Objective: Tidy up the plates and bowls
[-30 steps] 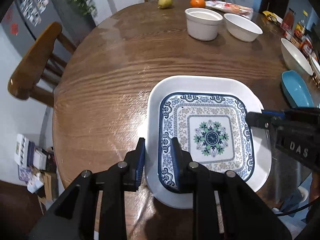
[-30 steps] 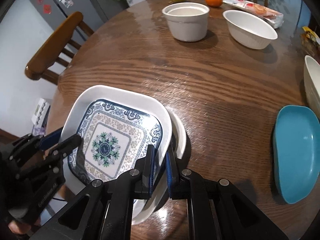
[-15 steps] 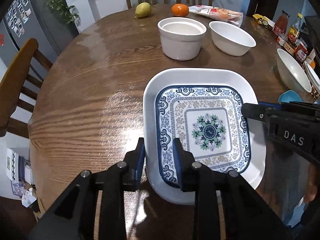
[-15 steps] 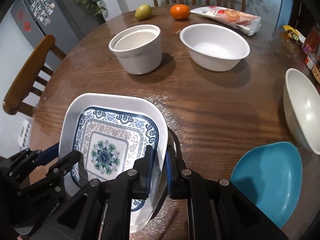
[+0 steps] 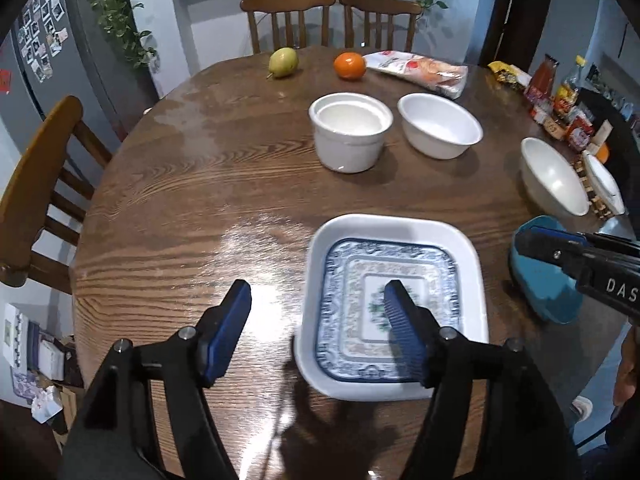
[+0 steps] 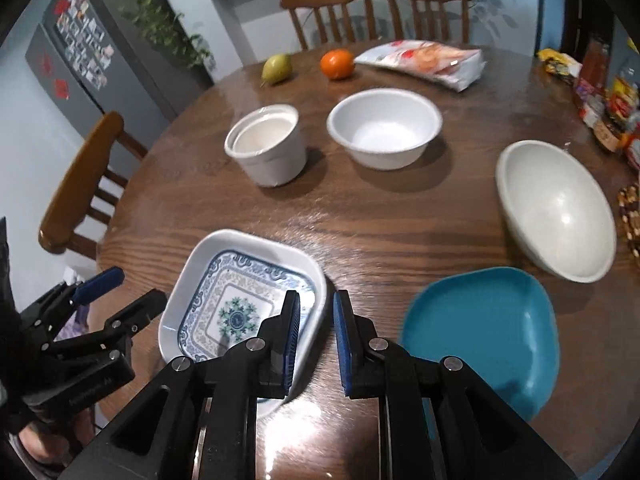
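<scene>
1. The patterned plate (image 5: 390, 308) lies nested in the white square dish (image 5: 394, 226), flat on the table (image 5: 192, 184) at its near edge; neither gripper touches it
2. Left gripper (image 5: 318, 332): jaws opening, wide apart, nothing between them; the dish's left rim sits below the gap, clear of both pads
3. Right gripper (image 6: 317, 344): jaws opening but only narrowly apart, released; the dish's right rim lies just under and left of the gap, with no pad pressing on it
4. The relation that matters, as I judge it: the blue plate (image 6: 480, 332) lies just right of the right gripper, near the table edge, with the dish on that gripper's other side; the right hand is plainly the nearer one
5. In the right view the blue plate's long axis runs across the frame, its left rim pointing toward the dish
6. The large bowl (image 6: 556, 208) sits beyond the blue plate; the round bowl (image 6: 384, 128) and white pot (image 6: 268, 148) stand side by side mid-table, well apart from both grippers
</scene>
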A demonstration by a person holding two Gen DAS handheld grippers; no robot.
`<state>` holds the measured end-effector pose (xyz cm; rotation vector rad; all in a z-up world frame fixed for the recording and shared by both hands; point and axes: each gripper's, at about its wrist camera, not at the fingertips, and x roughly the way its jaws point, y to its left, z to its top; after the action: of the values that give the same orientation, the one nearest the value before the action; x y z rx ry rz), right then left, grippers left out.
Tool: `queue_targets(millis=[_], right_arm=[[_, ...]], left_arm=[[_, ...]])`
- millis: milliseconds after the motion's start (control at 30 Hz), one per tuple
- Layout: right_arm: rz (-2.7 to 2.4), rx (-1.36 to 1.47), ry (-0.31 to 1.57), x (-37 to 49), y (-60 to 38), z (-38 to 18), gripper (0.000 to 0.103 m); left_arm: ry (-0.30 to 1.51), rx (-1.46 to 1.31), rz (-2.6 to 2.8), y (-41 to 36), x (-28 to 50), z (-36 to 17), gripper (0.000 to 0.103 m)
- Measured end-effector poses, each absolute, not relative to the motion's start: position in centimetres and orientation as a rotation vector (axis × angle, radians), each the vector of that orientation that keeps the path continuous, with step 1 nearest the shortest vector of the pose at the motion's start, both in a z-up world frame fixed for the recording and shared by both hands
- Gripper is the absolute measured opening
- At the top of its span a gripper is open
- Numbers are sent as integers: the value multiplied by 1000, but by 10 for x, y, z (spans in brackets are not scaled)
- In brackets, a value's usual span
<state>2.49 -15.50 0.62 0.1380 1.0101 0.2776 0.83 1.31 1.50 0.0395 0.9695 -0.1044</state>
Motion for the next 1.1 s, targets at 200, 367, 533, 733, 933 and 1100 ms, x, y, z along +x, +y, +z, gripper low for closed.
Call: queue_targets(millis=[200, 367, 533, 733, 933, 1100], right_arm=[[189, 201, 968, 10, -196, 17, 17], [92, 257, 948, -2, -233, 17, 17], [16, 301, 950, -13, -262, 10, 17], [-39, 330, 964, -23, -291, -5, 17], [-44, 372, 994, -26, -311, -27, 17], [-22, 386, 1008, -25, -317, -38, 17]], left_arm=[[952, 45, -199, -15, 10, 25, 75], [942, 73, -283, -51, 12, 29, 75], [956, 76, -360, -88, 14, 23, 75], [1004, 91, -425, -126, 16, 8, 75], [1059, 108, -419, -148, 20, -12, 75], [1094, 122, -401, -157, 25, -24, 75]])
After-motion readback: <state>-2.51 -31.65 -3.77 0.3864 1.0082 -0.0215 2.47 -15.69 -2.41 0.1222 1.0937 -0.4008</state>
